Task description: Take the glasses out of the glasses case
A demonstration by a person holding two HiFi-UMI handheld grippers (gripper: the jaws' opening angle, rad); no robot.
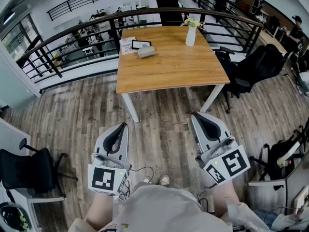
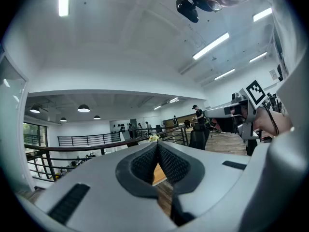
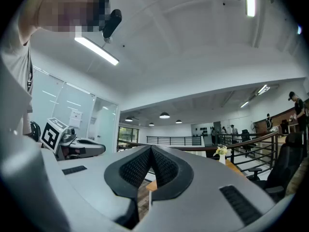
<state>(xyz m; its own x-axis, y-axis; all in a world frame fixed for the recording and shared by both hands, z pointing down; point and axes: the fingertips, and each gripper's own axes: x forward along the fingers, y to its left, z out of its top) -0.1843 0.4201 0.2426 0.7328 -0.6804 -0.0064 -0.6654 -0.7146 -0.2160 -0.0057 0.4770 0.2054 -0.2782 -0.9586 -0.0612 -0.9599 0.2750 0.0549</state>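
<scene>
The grey glasses case [image 1: 146, 51] lies shut on the far left part of the wooden table [image 1: 178, 66], well ahead of me. Both grippers are held level over the floor, short of the table and touching nothing. The left gripper [image 1: 123, 126] is shut with nothing between its pads [image 2: 145, 164]. My right gripper [image 1: 195, 114] is also shut and empty, its pads [image 3: 164, 168] meeting at the tip. The left gripper view catches the other gripper [image 2: 231, 111] at its right edge. The case is hidden in both gripper views.
Next to the case lie a black tablet [image 1: 141, 44] and a booklet [image 1: 126, 45]. A white vase with flowers [image 1: 191, 33] stands at the table's far right. Black office chairs [image 1: 256, 66] sit to the right, another chair [image 1: 29, 170] at my left. A railing [image 1: 72, 37] runs behind the table.
</scene>
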